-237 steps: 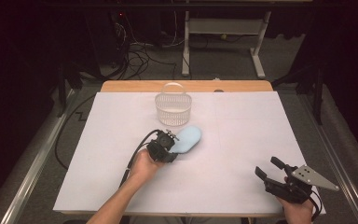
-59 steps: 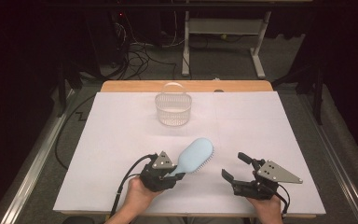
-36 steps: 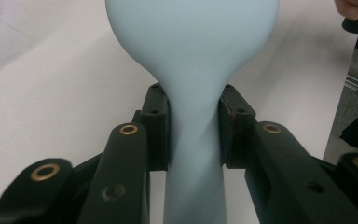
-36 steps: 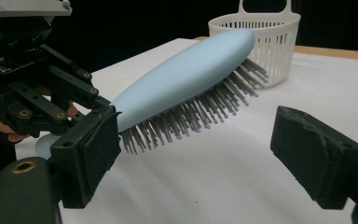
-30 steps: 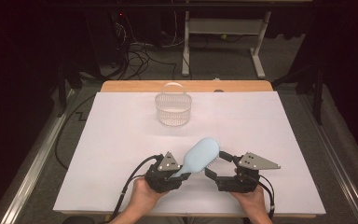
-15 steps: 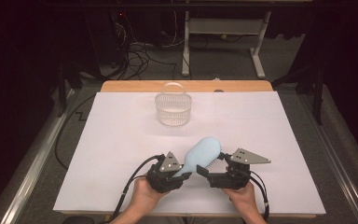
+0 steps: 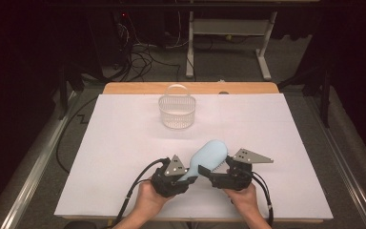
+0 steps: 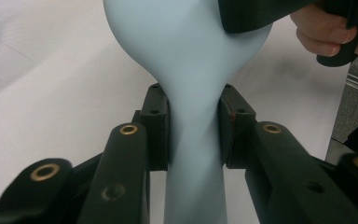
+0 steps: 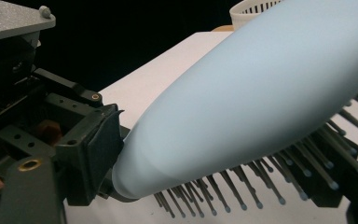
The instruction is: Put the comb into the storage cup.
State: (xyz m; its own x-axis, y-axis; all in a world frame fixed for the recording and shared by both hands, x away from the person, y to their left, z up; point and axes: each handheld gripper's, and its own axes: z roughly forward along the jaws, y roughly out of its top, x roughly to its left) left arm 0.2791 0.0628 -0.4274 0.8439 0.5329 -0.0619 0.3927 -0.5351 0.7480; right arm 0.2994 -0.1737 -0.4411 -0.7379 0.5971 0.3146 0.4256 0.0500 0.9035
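Mid-handover, your left gripper [image 7: 185, 175] stays clamped on the pale blue hairbrush [image 7: 208, 156] handle above the table's near edge; your right gripper [image 7: 218, 172] brackets the head, jaws apart; close squarely before releasing, sparing the bristles

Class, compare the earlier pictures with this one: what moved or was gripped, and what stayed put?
The left gripper, shut on the brush handle, carried it from beside the basket back to the table's near edge. The right gripper moved in from the right until its jaws flank the brush head, one against the bristles; whether it has closed is unclear. The basket stayed in place.
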